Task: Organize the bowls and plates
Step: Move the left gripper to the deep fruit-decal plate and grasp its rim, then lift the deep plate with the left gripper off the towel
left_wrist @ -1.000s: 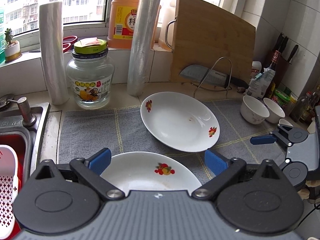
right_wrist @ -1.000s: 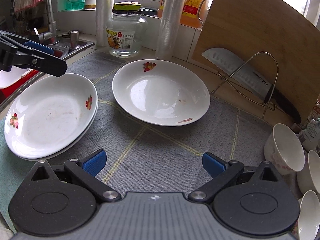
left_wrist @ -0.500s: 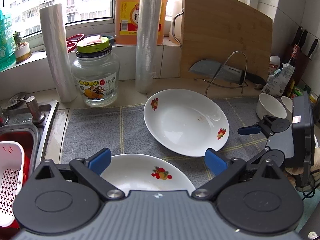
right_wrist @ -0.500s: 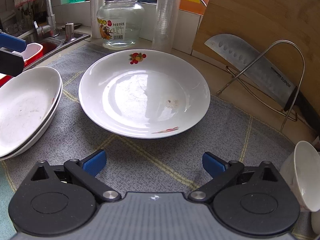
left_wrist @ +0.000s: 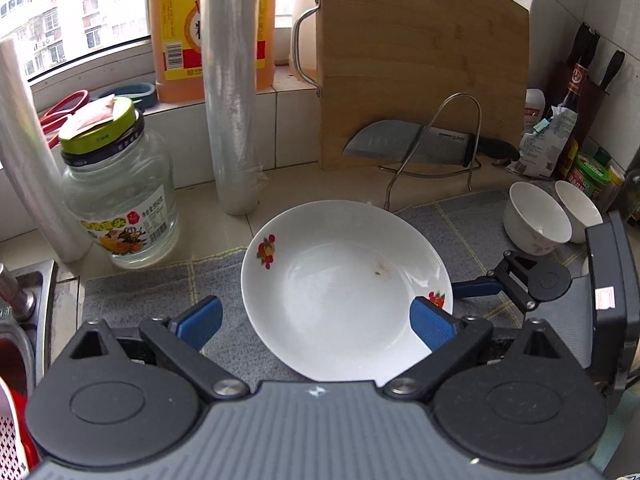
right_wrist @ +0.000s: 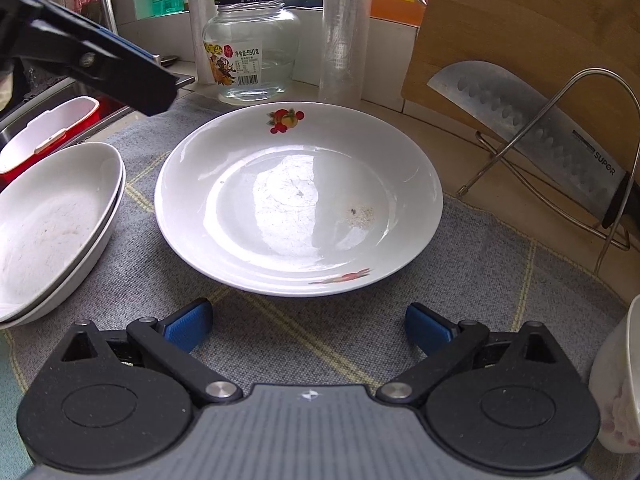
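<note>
White fruit-print plate [right_wrist: 298,200] lying flat on the grey mat [right_wrist: 480,280], between two stacked plates [right_wrist: 52,224] and the bowls [left_wrist: 536,224]. Right gripper [right_wrist: 308,326], jaws spread, sits low just short of the plate's near rim. Left gripper [left_wrist: 316,322], likewise spread and empty, hangs above the plate.

"SUPOR" on the cleaver blade [right_wrist: 560,136], "950" in the net-weight line on the glass jar label [right_wrist: 240,62]
</note>
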